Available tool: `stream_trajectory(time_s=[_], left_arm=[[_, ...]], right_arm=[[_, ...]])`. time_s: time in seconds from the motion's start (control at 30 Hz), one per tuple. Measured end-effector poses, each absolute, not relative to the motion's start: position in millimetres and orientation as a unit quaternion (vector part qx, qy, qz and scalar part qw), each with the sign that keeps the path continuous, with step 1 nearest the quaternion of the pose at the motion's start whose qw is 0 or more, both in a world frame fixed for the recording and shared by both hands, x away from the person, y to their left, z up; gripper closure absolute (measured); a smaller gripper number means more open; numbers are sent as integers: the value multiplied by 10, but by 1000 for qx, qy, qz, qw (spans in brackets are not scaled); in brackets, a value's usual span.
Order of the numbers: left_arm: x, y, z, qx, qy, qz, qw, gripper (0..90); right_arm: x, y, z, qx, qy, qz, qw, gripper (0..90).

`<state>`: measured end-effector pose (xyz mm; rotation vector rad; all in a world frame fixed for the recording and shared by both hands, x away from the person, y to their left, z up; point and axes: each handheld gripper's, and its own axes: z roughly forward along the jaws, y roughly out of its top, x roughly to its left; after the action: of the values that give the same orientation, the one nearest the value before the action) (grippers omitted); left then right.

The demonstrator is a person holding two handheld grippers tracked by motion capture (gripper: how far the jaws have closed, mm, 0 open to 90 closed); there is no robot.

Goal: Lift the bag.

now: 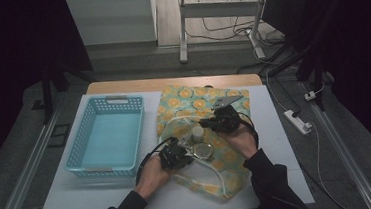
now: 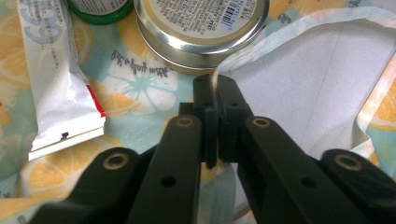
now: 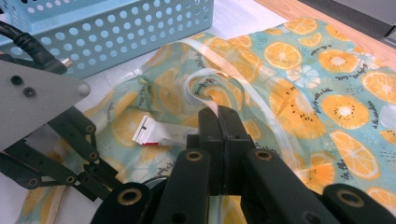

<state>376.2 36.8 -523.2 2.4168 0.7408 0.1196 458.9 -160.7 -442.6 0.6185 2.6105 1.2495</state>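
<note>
Jaws of both grippers are clamped on the bag's white strap (image 2: 243, 51), left (image 2: 216, 88), right (image 3: 218, 112).

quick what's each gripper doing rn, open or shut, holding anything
left gripper: shut on the bag's handle strap
right gripper: shut on the bag's other strap

Left gripper (image 2: 215, 88) pinched on the bag's white strap (image 2: 299, 21)

The black jaws stood closed on the strap's edge, above the white lining (image 2: 303, 88) of the orange-print bag (image 2: 135, 84); a round tin (image 2: 201, 28) lay just beyond the tips; a green-rimmed jar (image 2: 100, 10) sat beside it; a white sachet (image 2: 58, 88) with a red corner lay to the left.
</note>
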Motion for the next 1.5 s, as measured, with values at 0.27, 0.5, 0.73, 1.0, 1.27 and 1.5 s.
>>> stream_trajectory(time_s=[0.27, 0.5, 0.73, 1.0, 1.27, 1.5], left_arm=[[3745, 321, -5191, 910, 293, 53, 288, 895], [3726, 339, -5121, 908, 290, 51, 298, 896], [3708, 343, -5022, 904, 288, 47, 313, 896], [3743, 381, -4901, 897, 291, 32, 331, 896], [3813, 437, -4784, 887, 303, 15, 348, 896], [3871, 485, -4641, 882, 308, 9, 358, 896]], right_arm=[[4590, -1608, -4425, 208, 878, 421, 91, 900], [4588, -1613, -4428, 208, 879, 419, 88, 900], [4575, -1605, -4394, 204, 879, 422, 86, 900], [4554, -1604, -4308, 197, 878, 429, 81, 900], [4574, -1628, -4252, 199, 877, 432, 71, 900], [4566, -1633, -4191, 195, 880, 426, 76, 900]])
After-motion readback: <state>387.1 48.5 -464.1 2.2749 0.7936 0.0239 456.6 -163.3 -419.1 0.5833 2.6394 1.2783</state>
